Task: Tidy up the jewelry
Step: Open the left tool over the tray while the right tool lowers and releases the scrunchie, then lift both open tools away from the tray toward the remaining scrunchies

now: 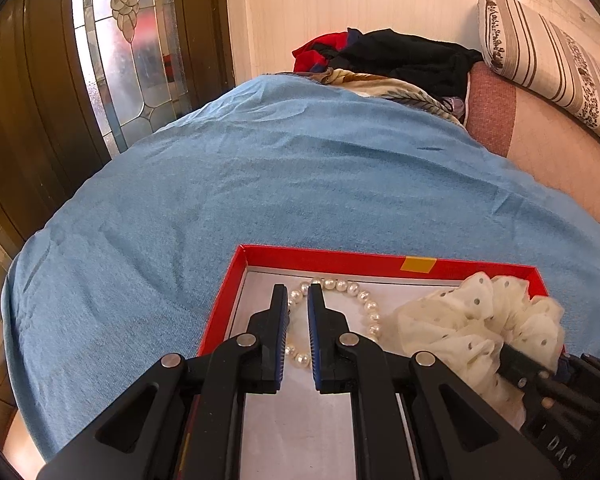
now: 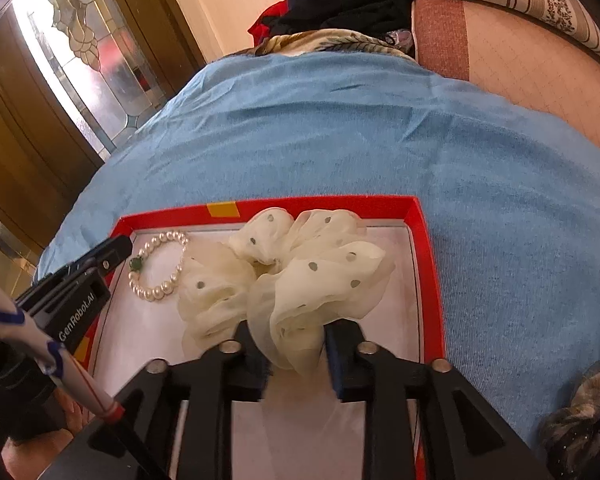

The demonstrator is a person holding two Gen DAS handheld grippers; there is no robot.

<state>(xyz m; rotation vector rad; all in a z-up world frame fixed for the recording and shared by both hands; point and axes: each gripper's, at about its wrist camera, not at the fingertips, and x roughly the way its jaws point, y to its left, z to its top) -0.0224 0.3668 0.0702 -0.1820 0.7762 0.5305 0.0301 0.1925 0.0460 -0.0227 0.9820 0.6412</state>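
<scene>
On the blue blanket (image 2: 380, 132) sits the red box (image 2: 430, 280), where the cream dotted scrunchie (image 2: 296, 272) bulges between the right gripper (image 2: 298, 354)'s parted jaws, and the pearl bracelet (image 1: 364, 300) loops under the left gripper (image 1: 298, 300)'s nearly closed, empty jaws.

Warm daylight poured through the leaded glass door (image 1: 140, 52), blowing out to glare in the right wrist view (white-hot there). Fisheye bending curved every edge; corners went black, and focus stayed fairly sharp.
</scene>
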